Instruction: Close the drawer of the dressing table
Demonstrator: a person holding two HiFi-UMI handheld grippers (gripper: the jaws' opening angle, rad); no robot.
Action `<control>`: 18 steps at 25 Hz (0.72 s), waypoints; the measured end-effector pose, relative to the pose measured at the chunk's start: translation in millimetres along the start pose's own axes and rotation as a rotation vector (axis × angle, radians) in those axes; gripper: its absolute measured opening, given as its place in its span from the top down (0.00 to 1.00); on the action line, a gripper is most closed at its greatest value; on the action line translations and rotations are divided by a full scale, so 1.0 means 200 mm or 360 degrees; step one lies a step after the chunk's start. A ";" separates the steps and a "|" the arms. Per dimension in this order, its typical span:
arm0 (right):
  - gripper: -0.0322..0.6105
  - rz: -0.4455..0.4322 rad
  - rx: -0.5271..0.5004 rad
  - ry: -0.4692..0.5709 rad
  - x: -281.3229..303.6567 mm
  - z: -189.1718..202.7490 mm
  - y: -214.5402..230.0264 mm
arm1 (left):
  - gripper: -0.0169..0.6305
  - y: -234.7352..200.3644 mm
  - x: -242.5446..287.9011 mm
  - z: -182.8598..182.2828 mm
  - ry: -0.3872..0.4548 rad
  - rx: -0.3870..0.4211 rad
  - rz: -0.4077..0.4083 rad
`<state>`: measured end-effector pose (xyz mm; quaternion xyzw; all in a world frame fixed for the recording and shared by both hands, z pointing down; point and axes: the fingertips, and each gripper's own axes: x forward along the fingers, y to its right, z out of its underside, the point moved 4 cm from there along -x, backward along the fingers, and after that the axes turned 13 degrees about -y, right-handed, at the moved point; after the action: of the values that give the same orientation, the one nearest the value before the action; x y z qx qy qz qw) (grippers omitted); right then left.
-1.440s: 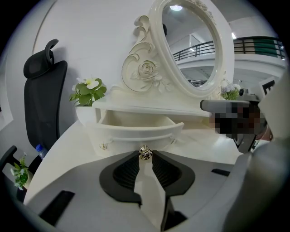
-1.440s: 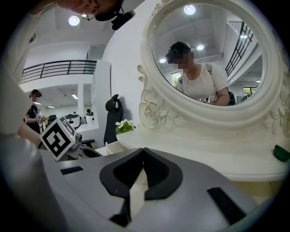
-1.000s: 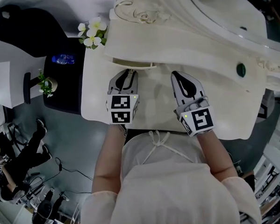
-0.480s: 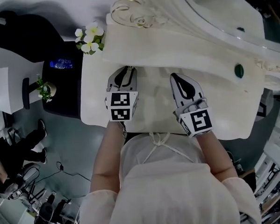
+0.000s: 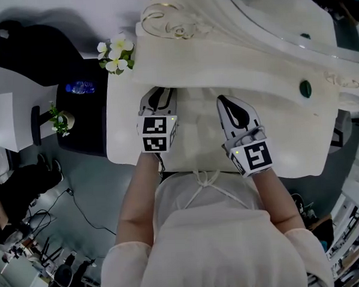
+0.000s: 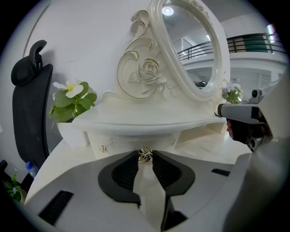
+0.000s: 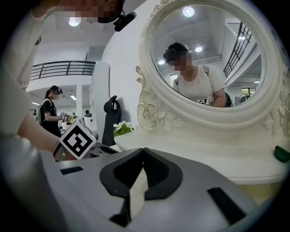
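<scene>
1. The left claw (image 5: pixel 159 93) is clamped on the small brass knob (image 6: pixel 145 155) of the drawer (image 6: pixel 136 139). The dark pads sit on either side of the knob with no gap showing. That grip probably exists to steer the drawer straight along its run instead of shoving the face by hand.
2. The drawer sits under the raised shelf (image 6: pixel 149 122) at the back of the counter (image 5: pixel 197 136), below the oval mirror (image 6: pixel 190 45). Its front lies directly ahead of the left claw, touching it through the knob.
3. From the left gripper view the drawer face looks about level with the panels beside it, so the drawer appears home or nearly so. The wide-angle lens and the shelf's shadow make it hard to be sure whether a sliver remains open.
4. The right claw (image 7: pixel 143 150) has its jaws together on nothing. It hovers over the bare counter, well to the right of the drawer and apart from it. It seems parked there to stay out of the way.
5. The white flowers (image 6: pixel 72 97) stand at the counter's left end, clear of the drawer's path.
6. Judging by this, the remaining work is a last push if needed, then letting go of the knob.
</scene>
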<state>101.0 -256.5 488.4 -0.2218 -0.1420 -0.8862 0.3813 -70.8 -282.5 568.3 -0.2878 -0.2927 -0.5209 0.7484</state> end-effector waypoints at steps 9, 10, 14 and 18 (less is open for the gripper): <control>0.94 0.0059 0.0038 0.0001 -0.05 -0.01 -0.05 | 0.56 0.07 -0.02 0.00 -0.0027 0.0099 0.0096; 0.94 0.0065 0.0031 0.0005 -0.06 -0.02 -0.06 | 0.52 0.08 -0.04 -0.01 -0.0017 0.0110 0.0121; 0.94 0.0092 0.0011 0.0016 -0.12 -0.04 -0.10 | 0.50 0.11 -0.14 -0.03 0.0024 0.0131 0.0157; 0.94 0.0132 0.0018 0.0033 -0.19 -0.05 -0.15 | 0.50 0.11 -0.29 -0.07 0.0099 0.0155 0.0159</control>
<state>100.0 -217.1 457.7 -0.2161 -0.1338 -0.8710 0.4203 -64.9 -250.1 513.6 -0.2489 -0.2795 -0.4767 0.7954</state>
